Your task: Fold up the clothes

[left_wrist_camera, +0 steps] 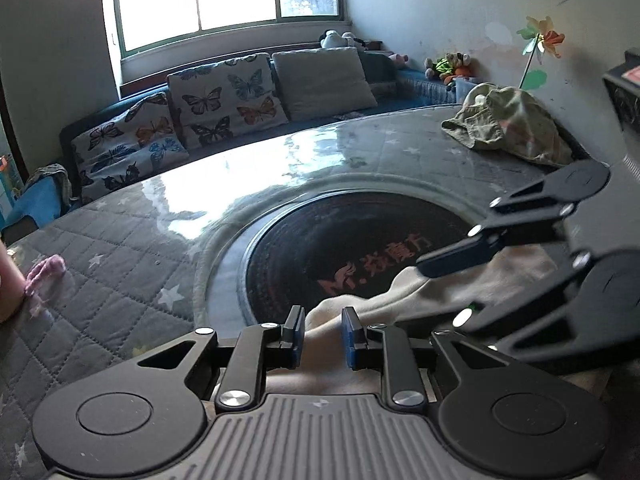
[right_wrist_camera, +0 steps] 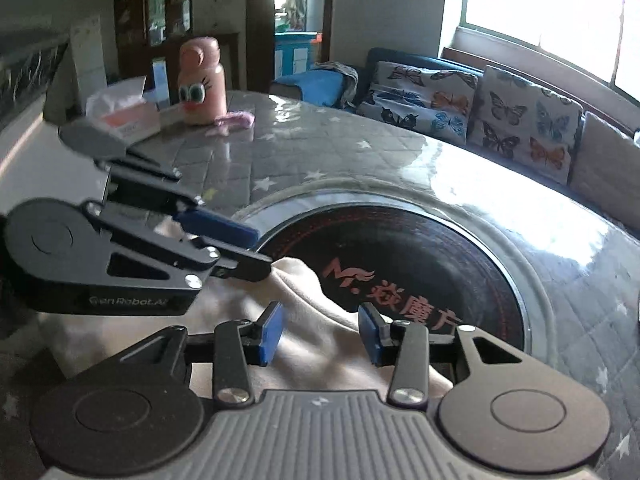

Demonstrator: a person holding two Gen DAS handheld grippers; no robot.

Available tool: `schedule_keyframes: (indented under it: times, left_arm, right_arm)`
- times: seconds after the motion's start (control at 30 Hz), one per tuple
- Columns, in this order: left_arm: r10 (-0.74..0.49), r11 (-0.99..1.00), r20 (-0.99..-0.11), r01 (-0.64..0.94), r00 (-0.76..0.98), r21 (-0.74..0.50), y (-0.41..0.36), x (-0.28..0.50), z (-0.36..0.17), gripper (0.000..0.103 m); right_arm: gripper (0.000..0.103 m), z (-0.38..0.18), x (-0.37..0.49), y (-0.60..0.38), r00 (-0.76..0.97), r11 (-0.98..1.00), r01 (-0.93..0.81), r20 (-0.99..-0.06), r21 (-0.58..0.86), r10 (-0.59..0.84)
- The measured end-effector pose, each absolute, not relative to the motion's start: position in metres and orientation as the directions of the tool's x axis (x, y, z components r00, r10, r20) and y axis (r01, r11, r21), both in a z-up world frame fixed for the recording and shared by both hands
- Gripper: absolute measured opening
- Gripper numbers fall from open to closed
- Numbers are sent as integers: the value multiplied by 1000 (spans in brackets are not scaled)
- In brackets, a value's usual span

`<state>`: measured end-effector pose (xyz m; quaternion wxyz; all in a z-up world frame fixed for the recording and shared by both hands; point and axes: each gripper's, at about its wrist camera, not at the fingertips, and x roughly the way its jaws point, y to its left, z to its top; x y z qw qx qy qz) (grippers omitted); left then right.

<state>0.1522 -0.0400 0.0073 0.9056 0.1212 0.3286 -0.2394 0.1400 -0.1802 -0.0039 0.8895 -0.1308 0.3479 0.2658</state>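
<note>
A cream garment (left_wrist_camera: 404, 296) lies at the near edge of the grey quilted table (left_wrist_camera: 120, 280), partly over the black round hotplate (left_wrist_camera: 340, 240). My left gripper (left_wrist_camera: 323, 334) is open just above the cloth, blue pads apart with cloth showing between them. In the right wrist view my right gripper (right_wrist_camera: 320, 334) is also open over the same cream garment (right_wrist_camera: 304, 320). The left gripper (right_wrist_camera: 256, 252) shows there at the left, and the right gripper (left_wrist_camera: 452, 248) shows at the right of the left wrist view. A crumpled olive garment (left_wrist_camera: 508, 124) lies at the table's far right.
A pink bottle (right_wrist_camera: 202, 84), a tissue box (right_wrist_camera: 124, 114) and a small pink cloth (right_wrist_camera: 236, 120) stand at the table's far corner. A sofa with butterfly cushions (left_wrist_camera: 224, 96) runs behind the table under the window. A black box (left_wrist_camera: 624, 92) sits at the right edge.
</note>
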Motion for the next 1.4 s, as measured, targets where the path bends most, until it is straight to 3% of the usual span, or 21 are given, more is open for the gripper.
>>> schedule_keyframes:
  times: [0.27, 0.83, 0.97, 1.07, 1.4]
  left_arm:
    - [-343, 861, -685, 507, 643, 45, -42, 165, -6, 23]
    - [-321, 886, -656, 461, 684, 48, -29, 150, 12, 23]
    - [-331, 891, -630, 452, 703, 36, -14, 128, 23, 23]
    - [-334, 889, -621, 455, 709, 42, -8, 106, 25, 30]
    - [-337, 887, -627, 459, 702, 37, -1, 47, 12, 32]
  right_arm:
    - [42, -1, 117, -176, 586, 787, -614, -701, -58, 407]
    - [41, 0, 43, -130, 515, 642, -763, -666, -69, 540]
    - [43, 5, 36, -142, 522, 660, -750, -658, -51, 542]
    - [47, 8, 33, -159, 537, 695, -719, -656, -27, 530]
    - [51, 7, 24, -226, 600, 830, -553, -659, 68, 454]
